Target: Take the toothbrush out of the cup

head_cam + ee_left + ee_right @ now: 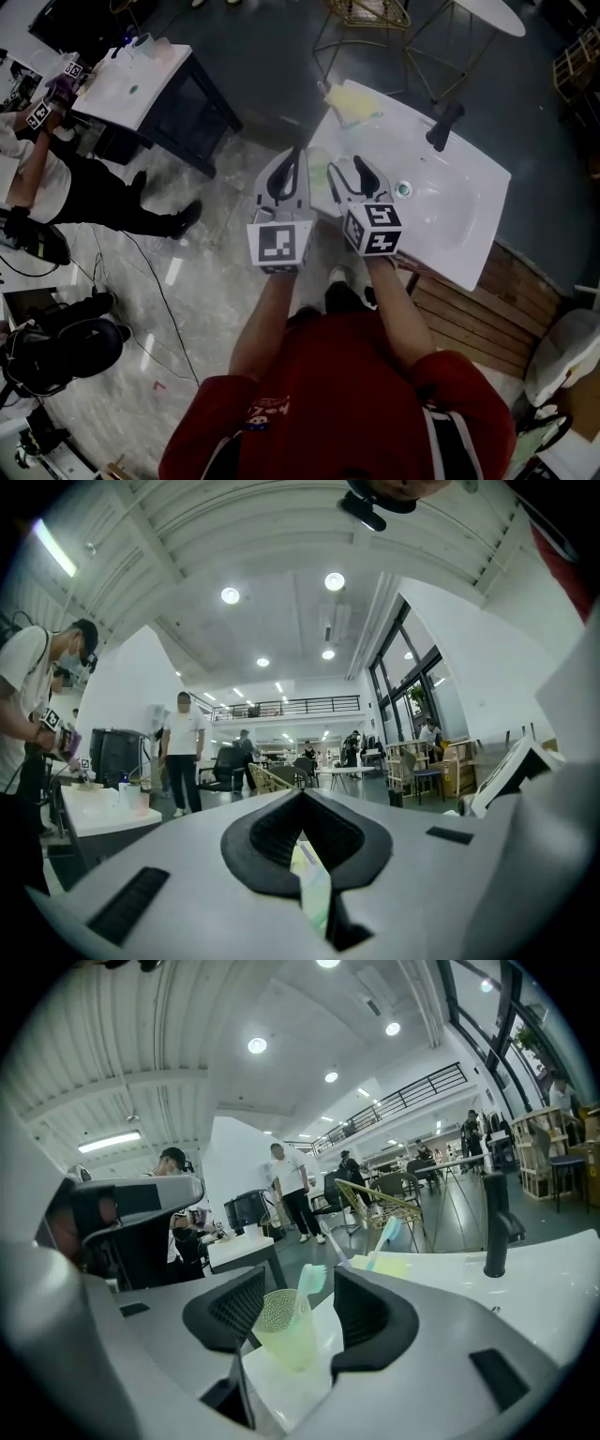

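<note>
Overhead, a person in a red shirt holds two grippers over the near corner of a white washbasin (459, 216), which carries a black tap (442, 125) at its far edge. The right gripper (358, 167) has its jaws spread, and its own view shows a pale green cup (281, 1330) standing upright on the basin's rim between them. A gap is visible on the cup's right side, so the cup is not clamped. The toothbrush (309, 1283) sits in the cup, its mint-coloured head poking above the rim and leaning toward the right pad.

The left gripper (298, 155), just beside the right one, has its jaws brought together at the tips. In its own view a pale green sliver (311, 885) shows in the slit behind the tips, but what it is cannot be told.

Farther along the basin, a second toothbrush (386, 1237) with a blue head rises from a yellow holder (398, 1265).

Off to the side, another person (56, 178) works at a separate white-topped table (131, 84).
</note>
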Demonstrator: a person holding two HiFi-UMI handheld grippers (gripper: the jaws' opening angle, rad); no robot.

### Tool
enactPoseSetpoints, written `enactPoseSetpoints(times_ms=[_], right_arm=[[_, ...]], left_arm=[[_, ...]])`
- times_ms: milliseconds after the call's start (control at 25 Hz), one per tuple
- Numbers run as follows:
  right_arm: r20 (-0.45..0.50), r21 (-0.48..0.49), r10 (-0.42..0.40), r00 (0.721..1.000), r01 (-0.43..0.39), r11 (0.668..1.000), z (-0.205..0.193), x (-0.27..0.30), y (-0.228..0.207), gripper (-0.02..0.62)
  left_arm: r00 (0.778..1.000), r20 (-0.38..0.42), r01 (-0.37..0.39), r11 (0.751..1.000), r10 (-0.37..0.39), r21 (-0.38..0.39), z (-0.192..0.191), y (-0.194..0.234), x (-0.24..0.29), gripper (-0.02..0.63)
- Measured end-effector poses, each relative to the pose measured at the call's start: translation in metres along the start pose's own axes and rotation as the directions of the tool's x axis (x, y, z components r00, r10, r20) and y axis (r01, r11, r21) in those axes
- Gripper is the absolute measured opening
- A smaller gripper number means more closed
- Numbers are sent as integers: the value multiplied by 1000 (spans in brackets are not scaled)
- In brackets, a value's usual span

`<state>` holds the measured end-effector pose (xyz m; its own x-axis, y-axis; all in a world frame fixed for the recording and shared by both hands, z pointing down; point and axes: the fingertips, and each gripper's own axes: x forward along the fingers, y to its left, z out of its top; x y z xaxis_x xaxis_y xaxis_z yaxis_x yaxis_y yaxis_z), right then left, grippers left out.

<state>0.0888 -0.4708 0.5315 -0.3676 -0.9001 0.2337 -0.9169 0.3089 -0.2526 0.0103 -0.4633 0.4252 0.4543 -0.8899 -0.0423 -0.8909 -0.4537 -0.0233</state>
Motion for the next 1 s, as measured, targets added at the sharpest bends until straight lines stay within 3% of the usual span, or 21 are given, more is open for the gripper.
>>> enactPoseSetpoints(times_ms=[640,1000], right_arm=[[-59,64,53,997,-50,997,-33,28,0,220],[-41,16,15,999,-14,1000,-32,29,0,98]], left_arm=[[997,-53,-57,998,57,8,-27,14,2,29],[995,-75,-73,997,73,-5,-37,19,0,29]])
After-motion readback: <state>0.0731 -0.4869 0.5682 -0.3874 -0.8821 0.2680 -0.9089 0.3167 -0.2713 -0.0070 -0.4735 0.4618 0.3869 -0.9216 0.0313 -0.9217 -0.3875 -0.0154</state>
